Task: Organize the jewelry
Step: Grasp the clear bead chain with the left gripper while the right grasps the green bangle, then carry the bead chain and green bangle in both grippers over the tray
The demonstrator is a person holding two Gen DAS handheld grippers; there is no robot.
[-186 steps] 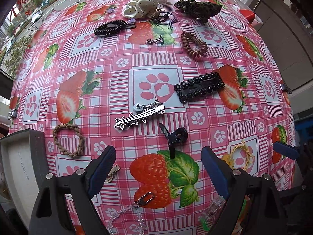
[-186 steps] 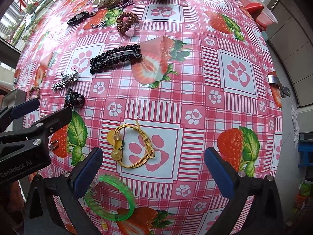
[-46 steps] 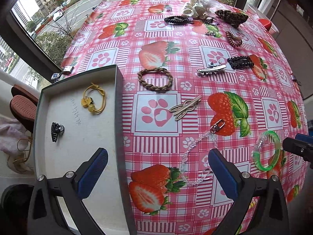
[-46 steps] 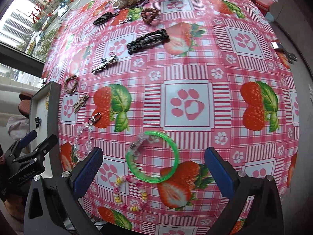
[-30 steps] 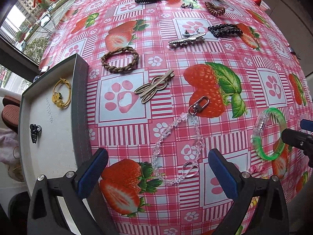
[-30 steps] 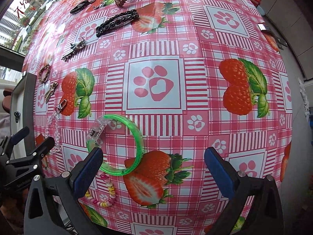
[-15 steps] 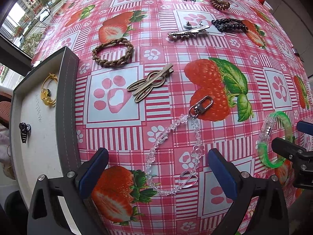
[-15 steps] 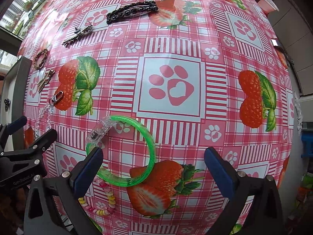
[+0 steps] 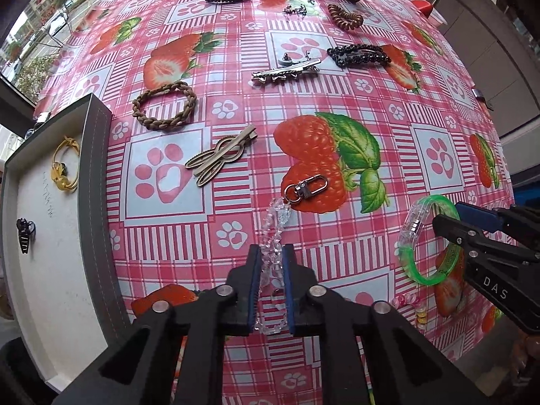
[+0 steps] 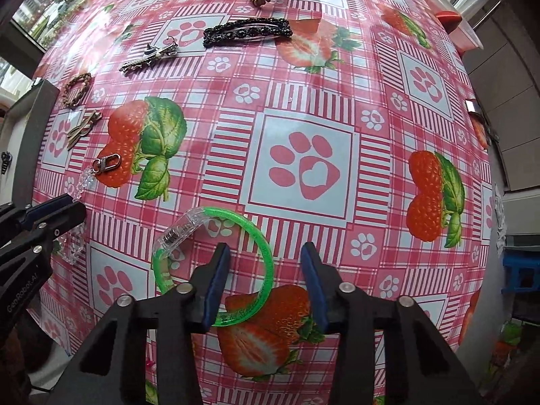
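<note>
Down at the lower centre of the left wrist view, the left gripper [image 9: 271,263] was clenched on the clear crystal bead chain with a silver swivel clasp [image 9: 276,222], whose clasp end lay on a printed strawberry of the pink checked tablecloth [image 9: 303,125]. Low in the right wrist view, the right gripper [image 10: 265,260] stood partly released, its blue-padded fingers straddling the right side of the translucent green plastic bangle [image 10: 216,263], which lay flat on the cloth. At the left edge of the left view, the grey-walled white tray [image 9: 98,155] held a yellow cord hair tie [image 9: 64,168] and a small black claw clip [image 9: 25,234].
</note>
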